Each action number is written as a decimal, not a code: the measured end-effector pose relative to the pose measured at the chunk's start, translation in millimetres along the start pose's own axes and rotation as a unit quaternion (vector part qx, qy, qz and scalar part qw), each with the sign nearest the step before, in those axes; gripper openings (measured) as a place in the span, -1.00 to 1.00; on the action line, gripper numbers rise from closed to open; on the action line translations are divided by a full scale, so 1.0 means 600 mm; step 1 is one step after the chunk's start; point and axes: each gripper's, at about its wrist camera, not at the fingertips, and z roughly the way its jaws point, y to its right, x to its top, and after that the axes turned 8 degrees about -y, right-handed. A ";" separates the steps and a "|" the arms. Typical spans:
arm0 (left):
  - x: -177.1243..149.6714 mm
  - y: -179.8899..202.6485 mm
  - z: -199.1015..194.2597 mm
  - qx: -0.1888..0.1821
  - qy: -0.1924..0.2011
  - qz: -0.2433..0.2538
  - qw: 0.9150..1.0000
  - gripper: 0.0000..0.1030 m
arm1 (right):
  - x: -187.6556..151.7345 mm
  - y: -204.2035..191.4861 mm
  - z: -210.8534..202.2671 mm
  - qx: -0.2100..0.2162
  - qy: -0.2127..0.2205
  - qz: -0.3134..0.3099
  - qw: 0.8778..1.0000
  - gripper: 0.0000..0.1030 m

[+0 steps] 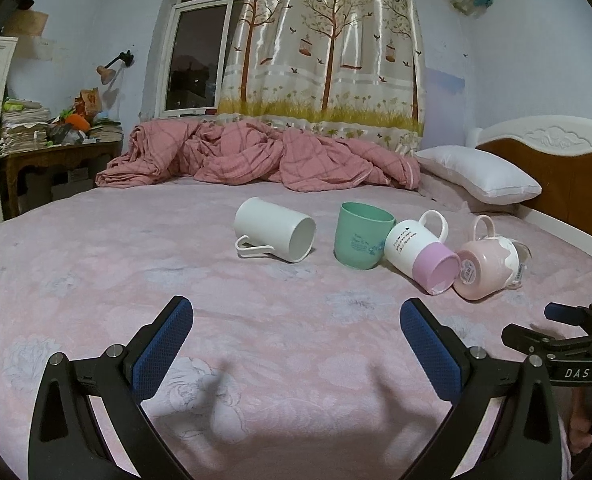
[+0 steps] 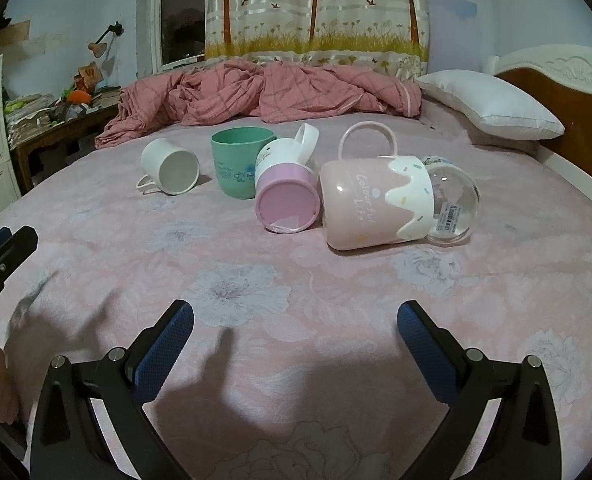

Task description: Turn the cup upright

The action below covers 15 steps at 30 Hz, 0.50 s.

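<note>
Several cups sit in a row on the pink bed sheet (image 1: 95,280). A white mug (image 1: 273,234) (image 2: 170,171) lies on its side at the left. A green cup (image 1: 360,240) (image 2: 237,160) stands upright. A white and pink mug (image 1: 420,254) (image 2: 285,188) lies on its side, bottom toward me. A pink mug with a clear dome lid (image 1: 486,266) (image 2: 380,200) lies on its side at the right. My left gripper (image 1: 296,320) and right gripper (image 2: 296,320) are both open and empty, short of the cups.
A crumpled pink quilt (image 1: 255,156) lies at the far side of the bed. A white pillow (image 1: 480,174) and a headboard (image 1: 556,160) are at the right. A cluttered wooden desk (image 1: 55,148) stands at the left. The right gripper shows in the left wrist view (image 1: 568,340).
</note>
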 end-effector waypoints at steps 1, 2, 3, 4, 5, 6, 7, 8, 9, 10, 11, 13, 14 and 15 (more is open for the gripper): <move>-0.001 -0.001 -0.001 0.000 0.000 0.001 1.000 1.00 | 0.001 0.000 0.000 -0.001 0.000 -0.001 1.000 1.00; 0.001 0.000 -0.001 0.000 -0.001 0.002 1.000 1.00 | 0.001 -0.001 -0.001 -0.001 0.000 -0.002 1.000 1.00; 0.001 0.000 -0.002 0.000 -0.002 0.003 1.000 1.00 | -0.002 -0.002 -0.003 -0.001 0.000 -0.002 1.000 1.00; 0.001 -0.001 -0.004 0.000 -0.002 0.003 1.000 1.00 | 0.001 -0.001 -0.001 0.000 -0.001 -0.001 1.000 1.00; 0.002 0.001 -0.001 0.000 -0.002 0.002 1.000 1.00 | 0.001 -0.001 -0.002 0.000 -0.001 0.000 1.000 1.00; 0.002 0.000 -0.002 0.000 -0.003 0.002 1.000 1.00 | 0.000 -0.002 -0.003 0.000 0.000 0.001 1.000 1.00; 0.001 0.001 -0.001 0.000 -0.003 0.002 1.000 1.00 | 0.002 -0.002 -0.003 0.000 0.001 0.002 1.000 1.00; 0.002 0.002 -0.001 0.000 -0.005 0.001 1.000 1.00 | 0.001 -0.003 -0.006 -0.001 0.003 0.003 1.000 1.00; 0.002 0.003 -0.001 0.000 -0.007 0.001 1.000 1.00 | 0.000 -0.004 -0.009 -0.001 0.004 0.004 1.000 1.00; 0.003 0.003 -0.001 0.000 -0.009 0.001 1.000 1.00 | 0.000 -0.004 -0.011 0.000 0.004 0.004 1.000 1.00; 0.004 0.004 0.001 0.000 -0.010 0.001 1.000 1.00 | 0.000 -0.002 -0.011 0.000 0.003 0.004 1.000 1.00; 0.005 0.003 -0.002 -0.001 -0.010 0.001 1.000 1.00 | -0.002 -0.003 -0.013 -0.005 0.004 0.005 1.000 1.00; 0.006 0.005 0.001 -0.001 -0.010 0.001 1.000 1.00 | -0.003 -0.004 -0.019 -0.005 0.005 0.006 1.000 1.00; 0.006 0.005 0.002 -0.001 -0.011 0.001 1.000 1.00 | -0.004 -0.003 -0.023 -0.006 0.006 0.008 1.000 1.00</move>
